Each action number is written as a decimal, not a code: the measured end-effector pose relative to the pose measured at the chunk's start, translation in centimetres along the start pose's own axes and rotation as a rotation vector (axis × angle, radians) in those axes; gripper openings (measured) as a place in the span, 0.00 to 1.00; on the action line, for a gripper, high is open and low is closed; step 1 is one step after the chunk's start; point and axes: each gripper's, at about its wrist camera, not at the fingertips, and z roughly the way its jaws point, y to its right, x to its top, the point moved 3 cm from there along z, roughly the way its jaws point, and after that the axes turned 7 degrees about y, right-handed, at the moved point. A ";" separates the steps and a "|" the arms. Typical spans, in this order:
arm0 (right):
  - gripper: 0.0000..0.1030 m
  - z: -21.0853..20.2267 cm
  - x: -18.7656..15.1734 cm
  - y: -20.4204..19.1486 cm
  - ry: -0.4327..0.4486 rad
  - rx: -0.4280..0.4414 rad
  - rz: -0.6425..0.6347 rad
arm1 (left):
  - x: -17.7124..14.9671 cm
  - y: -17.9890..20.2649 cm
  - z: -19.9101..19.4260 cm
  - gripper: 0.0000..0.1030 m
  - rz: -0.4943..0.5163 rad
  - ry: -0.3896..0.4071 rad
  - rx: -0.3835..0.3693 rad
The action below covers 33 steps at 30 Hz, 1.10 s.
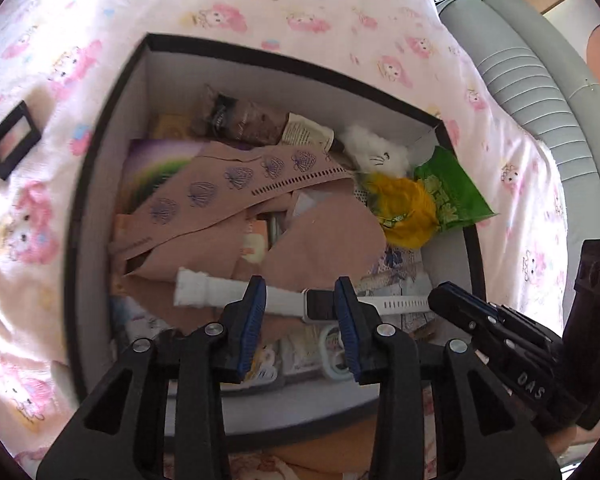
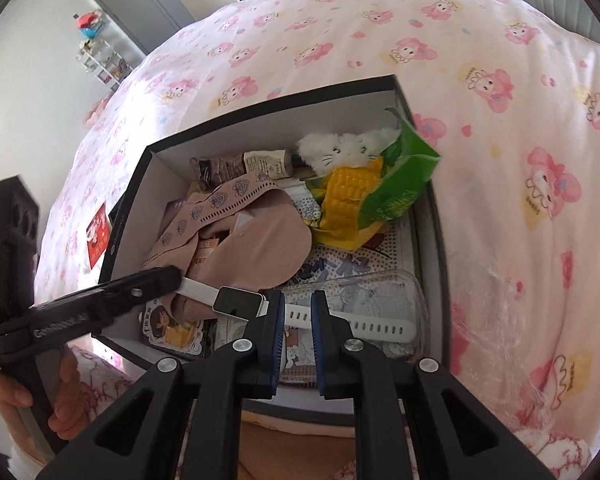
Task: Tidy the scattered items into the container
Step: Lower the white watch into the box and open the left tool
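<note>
Blk-rimmed cardboard box (image 1: 112, 128) packed w/ clutter; white-strapped smartwatch (image 1: 318, 305) btwn parted blue-padded left gripper (image 1: 300, 320); blk square compact (image 1: 14, 140) at 9 o'clock.

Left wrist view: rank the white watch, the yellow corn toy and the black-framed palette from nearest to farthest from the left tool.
1. White watch, lying between the left tool's fingers, in the box.
2. Yellow corn toy, farther in, to the right.
3. Black-framed palette, outside the box on the bedspread, far left.
</note>
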 end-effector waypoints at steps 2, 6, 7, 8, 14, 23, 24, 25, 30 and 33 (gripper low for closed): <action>0.10 1.0 0.0 -0.2 -0.011 0.013 0.002 | 0.5 0.0 0.8 0.34 -0.005 0.001 0.008; 0.10 3.3 -0.1 -0.2 -0.051 0.013 0.018 | 1.5 -0.1 2.5 0.34 -0.037 -0.044 -0.040; 0.10 3.7 -0.1 -0.2 -0.054 0.014 0.028 | 1.1 0.0 3.0 0.34 -0.037 -0.058 -0.032; 0.10 4.1 -0.1 -0.1 -0.056 0.011 0.038 | 0.9 -0.3 3.5 0.34 -0.039 -0.080 -0.018; 0.10 4.9 -0.9 0.5 -0.098 0.019 0.087 | -0.2 -1.9 3.3 0.34 -0.164 -0.146 -0.132; 0.11 2.2 -1.6 0.5 -0.050 0.015 0.068 | -0.9 -1.5 1.8 0.34 -0.161 -0.125 -0.168; 0.11 2.3 -1.6 0.7 -0.052 -0.001 0.068 | -1.0 -1.5 2.1 0.34 -0.171 -0.144 -0.173; 0.11 2.5 -1.6 0.8 -0.059 -0.002 0.074 | -1.1 -1.4 2.3 0.34 -0.184 -0.162 -0.189; 0.11 2.7 -2.4 0.6 -0.081 0.015 0.067 | -1.0 -1.7 1.7 0.34 -0.205 -0.165 -0.265; 0.11 2.5 -1.7 0.5 -0.074 -0.008 0.052 | -0.7 -2.3 1.4 0.35 -0.197 -0.132 -0.206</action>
